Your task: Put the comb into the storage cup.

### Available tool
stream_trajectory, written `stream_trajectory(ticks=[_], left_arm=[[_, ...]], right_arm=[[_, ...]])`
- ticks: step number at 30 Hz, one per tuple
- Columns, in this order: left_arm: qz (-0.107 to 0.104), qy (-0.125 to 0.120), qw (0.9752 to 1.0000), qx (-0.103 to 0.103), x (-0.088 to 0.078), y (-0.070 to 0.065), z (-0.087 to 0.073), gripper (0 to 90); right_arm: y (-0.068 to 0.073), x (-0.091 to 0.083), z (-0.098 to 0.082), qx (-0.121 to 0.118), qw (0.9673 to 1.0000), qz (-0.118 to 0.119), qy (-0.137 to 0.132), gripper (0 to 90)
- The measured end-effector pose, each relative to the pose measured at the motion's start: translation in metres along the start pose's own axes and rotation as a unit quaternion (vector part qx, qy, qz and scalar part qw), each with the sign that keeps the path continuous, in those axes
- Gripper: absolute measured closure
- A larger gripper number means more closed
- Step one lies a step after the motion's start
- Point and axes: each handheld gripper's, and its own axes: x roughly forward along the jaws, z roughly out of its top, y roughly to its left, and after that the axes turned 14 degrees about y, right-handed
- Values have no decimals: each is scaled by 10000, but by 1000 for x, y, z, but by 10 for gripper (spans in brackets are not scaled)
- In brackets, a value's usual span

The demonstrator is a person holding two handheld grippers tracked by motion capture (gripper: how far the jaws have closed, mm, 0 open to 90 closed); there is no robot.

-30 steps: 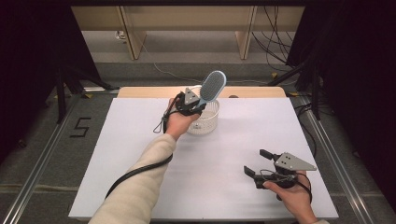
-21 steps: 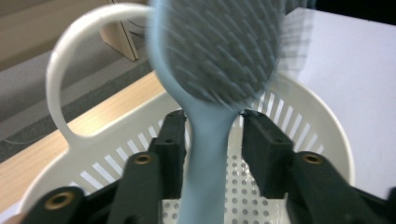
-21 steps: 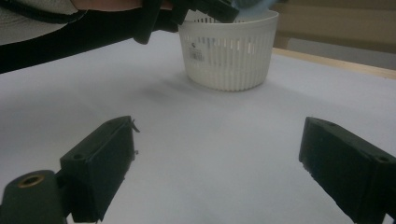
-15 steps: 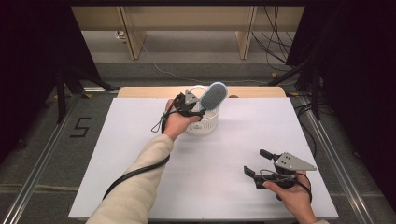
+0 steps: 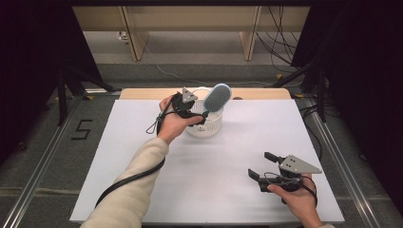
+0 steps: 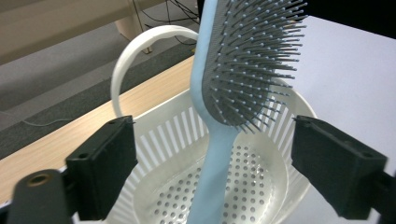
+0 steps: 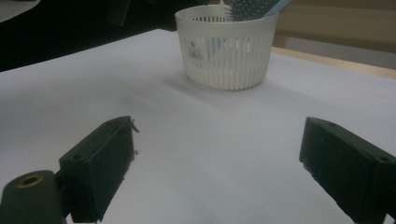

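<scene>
A light blue hairbrush [image 5: 217, 97] stands handle-down in a white slotted basket [image 5: 205, 124] at the table's far middle, its bristled head leaning out over the rim. My left gripper [image 5: 198, 115] hovers at the basket's left rim. Its jaws have just been opening. In the left gripper view the brush handle [image 6: 215, 158] runs between the two jaws of my left gripper [image 6: 210, 172], and neither pad touches it. My right gripper [image 5: 260, 164] rests near the front right of the table, open and empty. The right gripper view shows the basket [image 7: 228, 51] far ahead of my right gripper [image 7: 215, 172].
A white hoop [image 6: 140, 51] rises behind the basket's far rim. The white table cover [image 5: 142, 156] ends at a wooden strip [image 5: 142, 93] along the back. Dark stands and cables flank the table on both sides.
The left gripper's jaws have spread apart off the brush handle and the hand has drawn back a little. The brush has sunk lower into the basket. The right hand stayed still.
</scene>
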Motion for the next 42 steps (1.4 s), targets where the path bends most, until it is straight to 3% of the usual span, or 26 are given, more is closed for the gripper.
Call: stream_trajectory(ticks=[4, 12, 25, 35, 42], left_arm=[[18, 86, 9999, -96, -8, 3, -6, 0], [23, 49, 10000, -82, -23, 6, -22, 0], [-27, -68, 9996, -267, -50, 16, -54, 0], [-6, -15, 9994, -354, -58, 25, -73, 0], [-78, 0, 9996, -254, -61, 23, -78, 0]], right_arm=[[-1, 0, 0, 12, 10000, -9, -7, 110], [-1, 0, 0, 32, 10000, -40, -2, 109], [-3, 0, 0, 61, 9999, -84, -18, 108], [-6, -2, 0, 87, 9998, -150, 9, 106], [-8, -3, 0, 86, 9998, -189, -18, 106]])
